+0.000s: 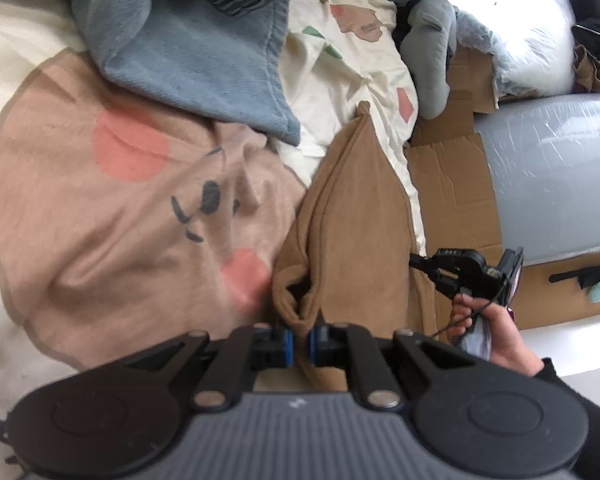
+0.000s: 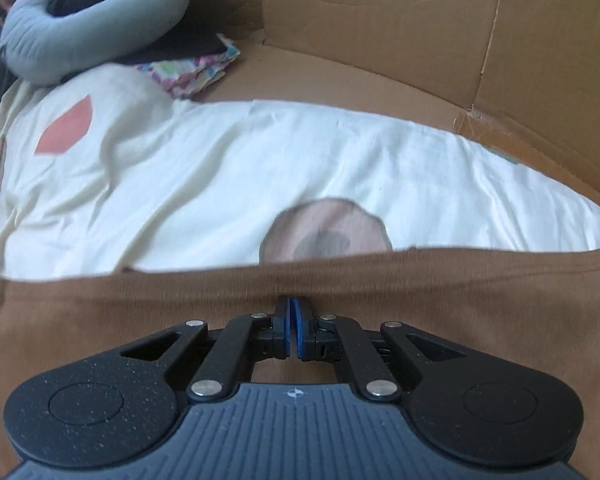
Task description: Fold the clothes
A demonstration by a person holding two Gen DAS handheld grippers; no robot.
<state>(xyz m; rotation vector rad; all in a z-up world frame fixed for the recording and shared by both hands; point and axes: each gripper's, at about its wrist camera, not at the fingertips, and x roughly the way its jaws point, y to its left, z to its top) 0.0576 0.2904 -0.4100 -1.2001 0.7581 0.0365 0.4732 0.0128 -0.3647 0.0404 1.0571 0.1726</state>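
Observation:
A brown garment (image 1: 352,208) lies bunched on the bed in the left wrist view, one corner rising to a peak. My left gripper (image 1: 301,342) is shut on a fold of its near edge, the cloth pinched between the blue pads. A hand (image 1: 488,332) holds my right gripper (image 1: 416,260) at the garment's right side. In the right wrist view the brown garment (image 2: 140,312) stretches flat across the lower frame, and my right gripper (image 2: 292,312) is shut on it just inside its far hem.
Blue denim clothing (image 1: 188,52) is piled at the back on a cream bedsheet (image 1: 340,60) with a bear print. Flattened cardboard (image 1: 452,184) and a plastic-wrapped grey block (image 1: 548,168) lie to the right. A grey neck pillow (image 2: 88,20) and a patterned cloth (image 2: 188,70) sit far left.

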